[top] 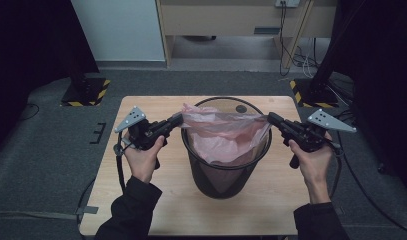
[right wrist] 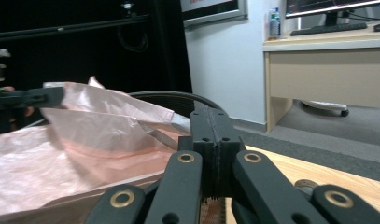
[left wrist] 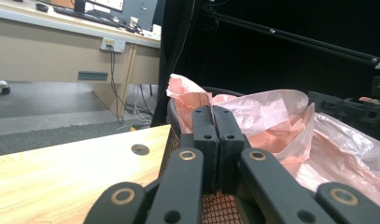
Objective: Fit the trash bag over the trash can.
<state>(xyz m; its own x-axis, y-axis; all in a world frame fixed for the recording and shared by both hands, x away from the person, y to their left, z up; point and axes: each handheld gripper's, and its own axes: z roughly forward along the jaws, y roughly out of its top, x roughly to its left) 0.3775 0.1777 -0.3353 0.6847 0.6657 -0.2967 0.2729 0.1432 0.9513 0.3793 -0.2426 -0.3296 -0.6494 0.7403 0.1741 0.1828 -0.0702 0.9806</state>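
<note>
Two claws clamped on pink bin liner (top: pixel 226 135), opposite edges: left claw (top: pixel 181 119) at bin's left rim, right claw (top: pixel 269 118) at right rim. Liner hangs inside black mesh wastebasket (top: pixel 223 175), mid-desk (top: pixel 141 200). Stretch axis runs left-right; next pull outward, down over rim.

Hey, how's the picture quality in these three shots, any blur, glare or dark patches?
High view: soft and dim, with dark corners; the pink bag in the mesh bin reads clearly. Left gripper view: the left tongs look sharp, the black backdrop lacks detail. Right gripper view: the right tongs are crisp, the desk behind is slightly soft. No strong glare.
</note>
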